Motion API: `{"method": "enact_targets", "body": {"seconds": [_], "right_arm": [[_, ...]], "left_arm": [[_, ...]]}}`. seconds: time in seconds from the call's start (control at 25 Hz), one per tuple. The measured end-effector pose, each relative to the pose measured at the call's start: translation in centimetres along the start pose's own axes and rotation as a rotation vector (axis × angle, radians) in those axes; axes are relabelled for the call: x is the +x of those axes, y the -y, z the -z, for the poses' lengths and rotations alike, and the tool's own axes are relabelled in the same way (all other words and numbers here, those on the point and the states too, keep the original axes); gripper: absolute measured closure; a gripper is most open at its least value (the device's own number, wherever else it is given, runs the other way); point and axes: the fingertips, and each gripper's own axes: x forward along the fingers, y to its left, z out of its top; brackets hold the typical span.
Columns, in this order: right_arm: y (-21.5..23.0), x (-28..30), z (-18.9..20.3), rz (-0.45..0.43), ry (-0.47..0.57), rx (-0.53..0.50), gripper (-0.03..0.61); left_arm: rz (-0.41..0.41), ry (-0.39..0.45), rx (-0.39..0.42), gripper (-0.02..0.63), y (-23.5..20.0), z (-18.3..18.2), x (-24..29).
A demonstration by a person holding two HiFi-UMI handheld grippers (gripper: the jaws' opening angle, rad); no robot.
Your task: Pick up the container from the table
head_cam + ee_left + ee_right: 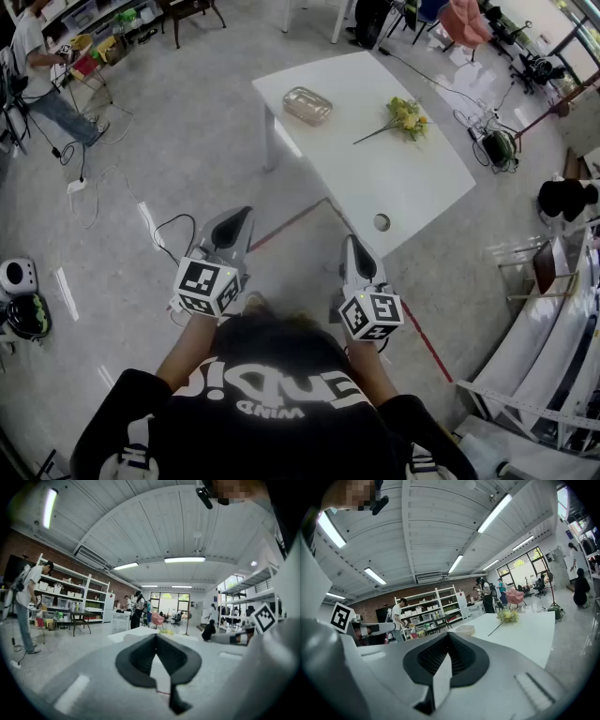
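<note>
We're standing short of the table (412, 187), holding the left gripper (239, 220) and right gripper (354, 246) pressed together, both pinching nothing. The container (307, 105) is sitting at twelve o'clock on the far end, well apart from us. We're judging this the approach: next comes closing in and spreading a gripper's jaws.
</note>
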Motion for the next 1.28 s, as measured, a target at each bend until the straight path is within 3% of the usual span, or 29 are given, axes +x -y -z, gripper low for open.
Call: {"method": "enact_targets", "body": {"seconds": [0.24, 0.48, 0.8, 1.28], "right_arm": [[-0.7, 0.8, 0.1, 0.01, 0.005, -0.004, 0.578], [-1.9, 1.9, 0.6, 0.005, 0.037, 0.062, 0.577], [-1.4, 2.4, 1.6, 0.079, 0.052, 0.099, 0.577], [-0.3, 10.6, 1.3, 0.059, 0.05, 0.09, 0.577]], "left_arm": [[0.021, -0.002, 0.001, 0.612, -0.8, -0.2, 0.2], [0.066, -0.02, 0.012, 0.612, -2.4, 0.5, 0.1], [0.109, -0.036, -0.002, 0.612, -4.5, 1.7, 1.3], [0.113, -0.014, 0.0, 0.612, -9.0, 1.1, 7.4]]}}
